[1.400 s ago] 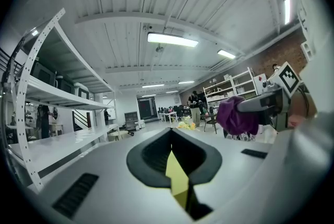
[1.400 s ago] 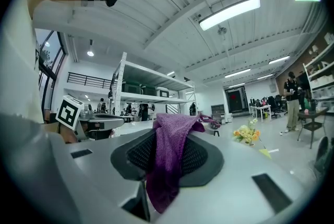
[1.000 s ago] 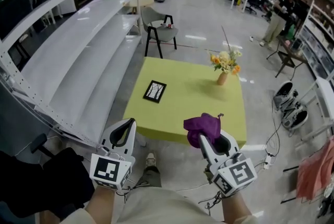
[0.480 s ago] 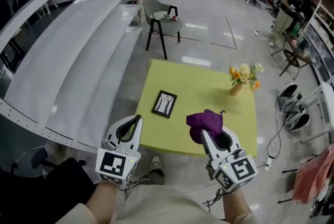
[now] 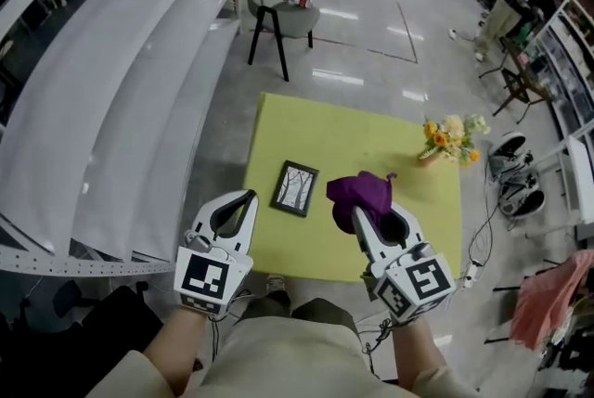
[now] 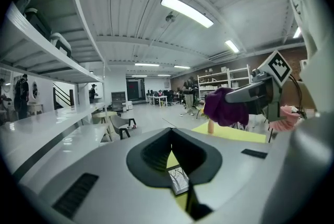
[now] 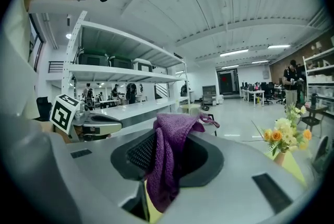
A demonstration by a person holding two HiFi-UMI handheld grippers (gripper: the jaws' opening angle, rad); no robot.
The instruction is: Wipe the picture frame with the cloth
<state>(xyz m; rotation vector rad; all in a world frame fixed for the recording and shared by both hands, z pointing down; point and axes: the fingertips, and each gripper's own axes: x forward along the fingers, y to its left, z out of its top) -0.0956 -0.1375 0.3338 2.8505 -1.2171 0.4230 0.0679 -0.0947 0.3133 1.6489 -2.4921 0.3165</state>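
At far left, white shelving (image 5: 121, 81) runs alongside yellow table (image 5: 325, 132). Left gripper (image 5: 249, 197) held over table's near-left edge, jaws pressed together, nothing between them. Picture frame (image 5: 295, 188) lies flat on table's near-left part, just past left gripper's tips, visible through that gripper's jaw opening. Right gripper (image 5: 357, 212) clamped on purple cloth (image 5: 357, 190). Cloth bunches over jaw tips, hangs down between them, sits just right of frame in head view. Flower vase (image 5: 450, 141) stands near table's right edge, well apart from frame.
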